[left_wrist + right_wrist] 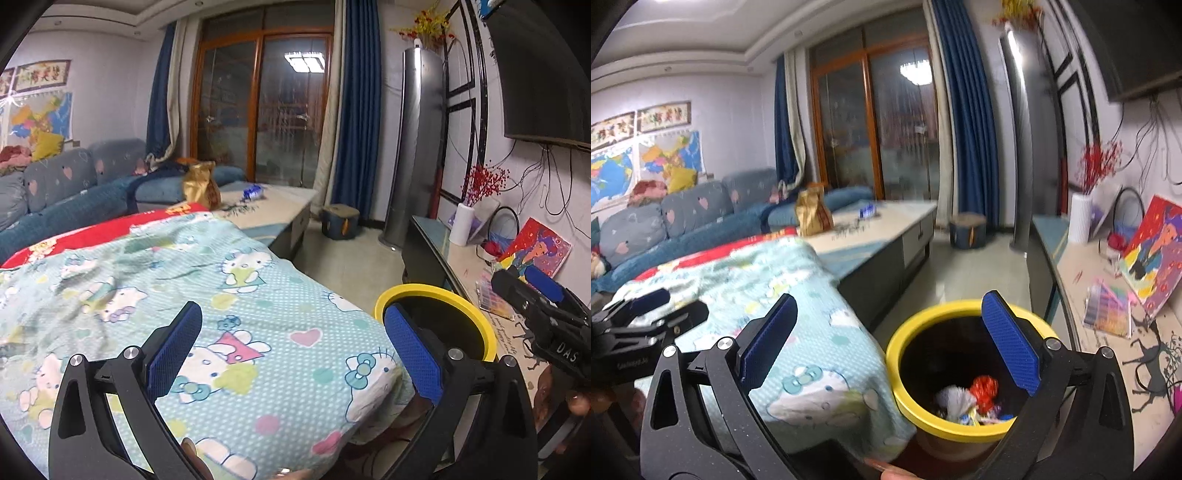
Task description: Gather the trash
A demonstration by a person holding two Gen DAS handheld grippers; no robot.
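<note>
Yellow-rimmed bin point(964, 373) beside cloth edge point(871, 354), jaws apart

Printed cloth cover point(258, 332); glossy yellow-rimmed bin point(923, 417); glossy floor point(979, 273).

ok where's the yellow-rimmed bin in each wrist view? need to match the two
Left wrist: bin low right, beside the cartoon blanket's corner, partly hidden by the left gripper's right finger; inside not visible.
Right wrist: bin bottom centre-right, under the open right gripper, wrappers showing inside.
Shared landmark: the gold bag on the low table by the sofa.
</note>
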